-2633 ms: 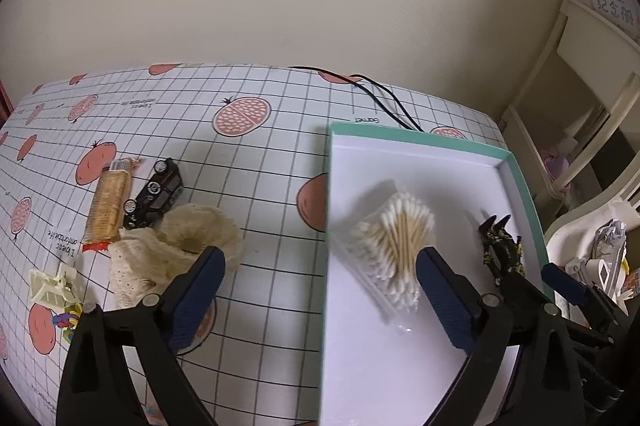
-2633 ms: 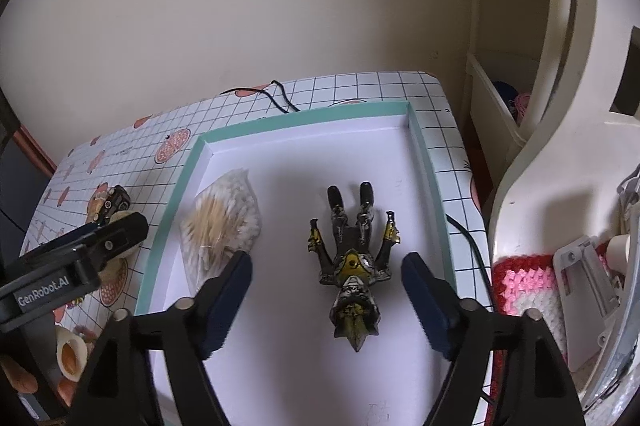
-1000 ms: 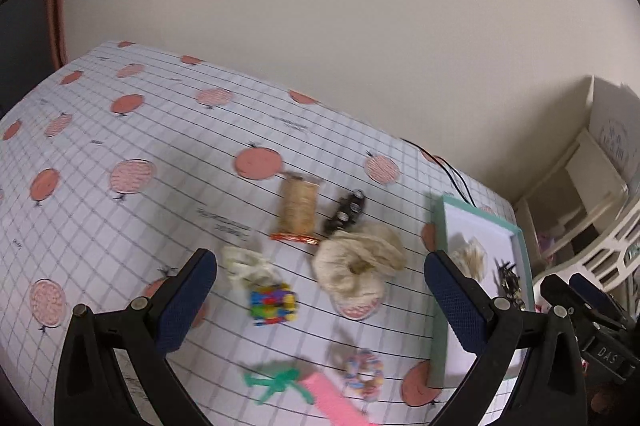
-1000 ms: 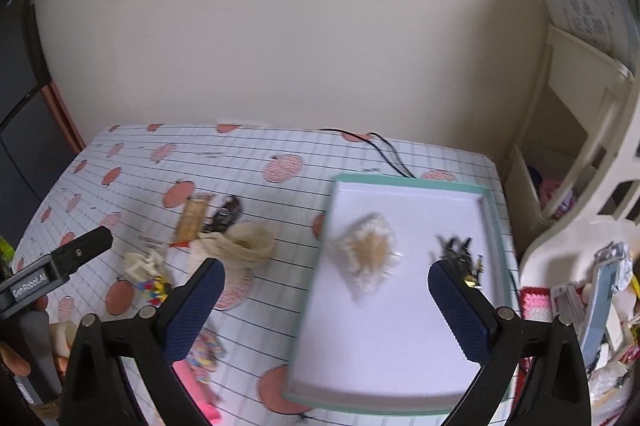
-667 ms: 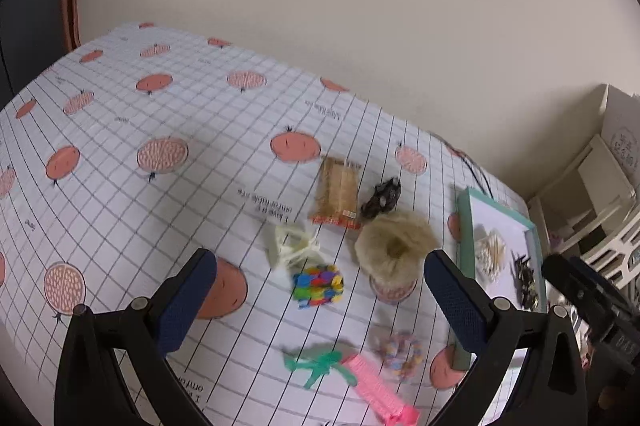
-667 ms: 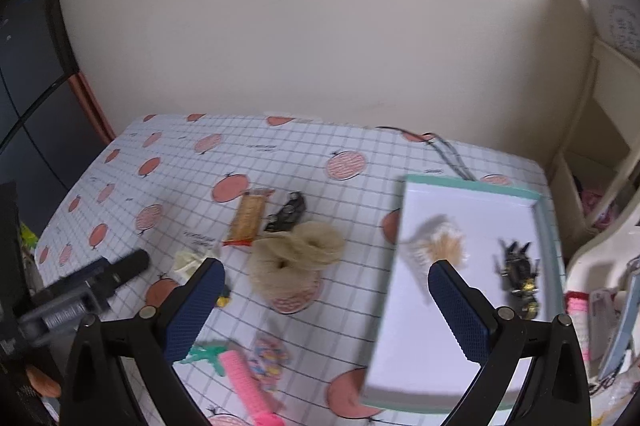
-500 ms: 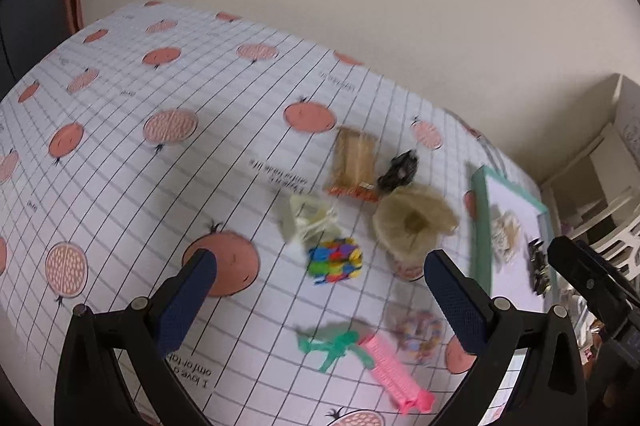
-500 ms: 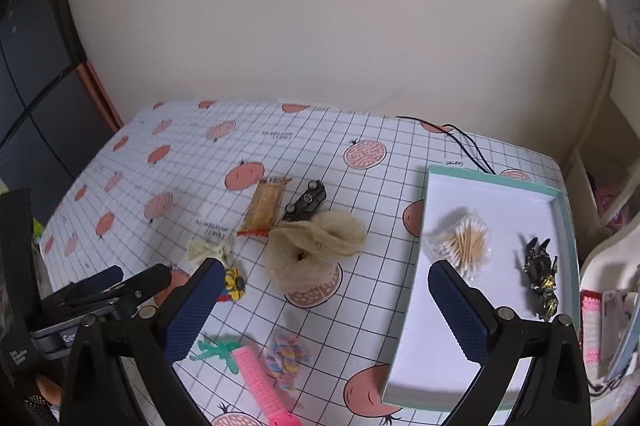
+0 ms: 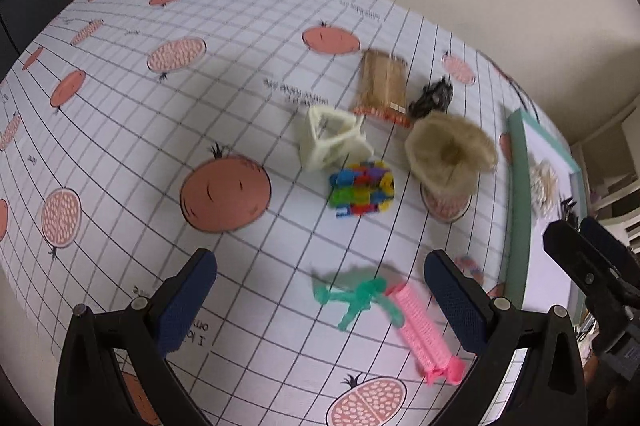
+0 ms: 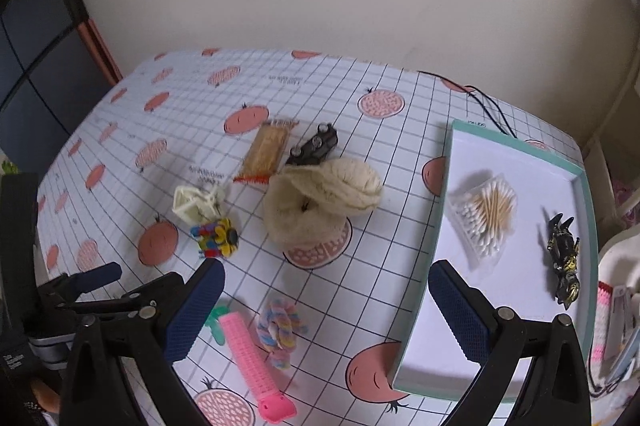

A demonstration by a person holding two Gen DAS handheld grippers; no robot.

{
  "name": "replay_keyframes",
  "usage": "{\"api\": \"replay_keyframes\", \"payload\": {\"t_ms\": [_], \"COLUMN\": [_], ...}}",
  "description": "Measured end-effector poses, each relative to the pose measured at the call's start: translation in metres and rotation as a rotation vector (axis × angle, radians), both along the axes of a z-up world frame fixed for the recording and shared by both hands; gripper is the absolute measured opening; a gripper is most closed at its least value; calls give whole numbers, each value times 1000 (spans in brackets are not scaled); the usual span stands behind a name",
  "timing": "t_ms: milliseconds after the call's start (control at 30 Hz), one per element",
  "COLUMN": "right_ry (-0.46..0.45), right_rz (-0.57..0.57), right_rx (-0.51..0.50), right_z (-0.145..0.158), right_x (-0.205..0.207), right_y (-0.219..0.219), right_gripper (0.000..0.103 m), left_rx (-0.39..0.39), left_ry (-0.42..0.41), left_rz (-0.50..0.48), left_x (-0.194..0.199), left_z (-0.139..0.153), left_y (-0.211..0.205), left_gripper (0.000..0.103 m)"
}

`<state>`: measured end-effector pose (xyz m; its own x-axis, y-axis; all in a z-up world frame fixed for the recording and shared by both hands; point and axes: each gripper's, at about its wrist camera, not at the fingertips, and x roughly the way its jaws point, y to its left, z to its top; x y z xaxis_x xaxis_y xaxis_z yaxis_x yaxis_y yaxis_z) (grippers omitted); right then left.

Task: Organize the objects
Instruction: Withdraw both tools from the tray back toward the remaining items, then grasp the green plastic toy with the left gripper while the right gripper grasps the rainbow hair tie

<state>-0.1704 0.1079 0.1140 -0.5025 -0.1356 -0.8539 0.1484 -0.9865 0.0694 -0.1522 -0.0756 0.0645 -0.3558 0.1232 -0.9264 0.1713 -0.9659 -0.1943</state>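
Both grippers hang open and empty above the table. My left gripper (image 9: 320, 302) is over a green bow clip (image 9: 354, 296) and a pink hair roller (image 9: 424, 334). My right gripper (image 10: 326, 306) hovers between the loose items and the teal-rimmed tray (image 10: 440, 218). In the tray lie a bag of cotton swabs (image 10: 486, 214) and a black-gold toy robot (image 10: 562, 258). On the cloth lie a beige knit hat (image 10: 316, 202), a black toy car (image 10: 314, 146), a cracker pack (image 10: 266, 150), a cream clip (image 10: 196, 204), a colourful block toy (image 10: 216, 238) and a pastel scrunchie (image 10: 280, 326).
The table wears a white grid cloth with red fruit prints (image 10: 160, 238). A black cable (image 10: 480, 102) runs along the far edge by the beige wall. White shelving (image 9: 616, 154) stands at the right, beyond the tray. A dark cabinet (image 10: 28, 74) stands at the left.
Both grippers pulled back from the tray and swung left over the loose items. The left one has since dropped closer to the green clip and pink roller. Both stayed open.
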Motion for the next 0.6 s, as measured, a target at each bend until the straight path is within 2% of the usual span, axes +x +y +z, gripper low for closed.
{"api": "replay_keyframes", "payload": {"t_ms": [167,267,367,600], "right_ry": [-29,-45,-66,-100], "right_rz": [32,32,32,50], "right_rx": [29,30,25,28], "right_z": [-12,-18,-25,-36], "right_x": [0,0,-1,-1], "right_y": [-8,-7,-7,-9], "right_gripper": [103,103,102,97], "left_rx": [1,-22,-11,0], "left_ry": [-67,-77,-95,-120], "left_rz": [-2,3,12,7], "left_x": [1,3,4,6], "left_z": [-13,-15,-18,-24], "left_y": [7,7,6,6], "left_gripper": [102,102,102,90]}}
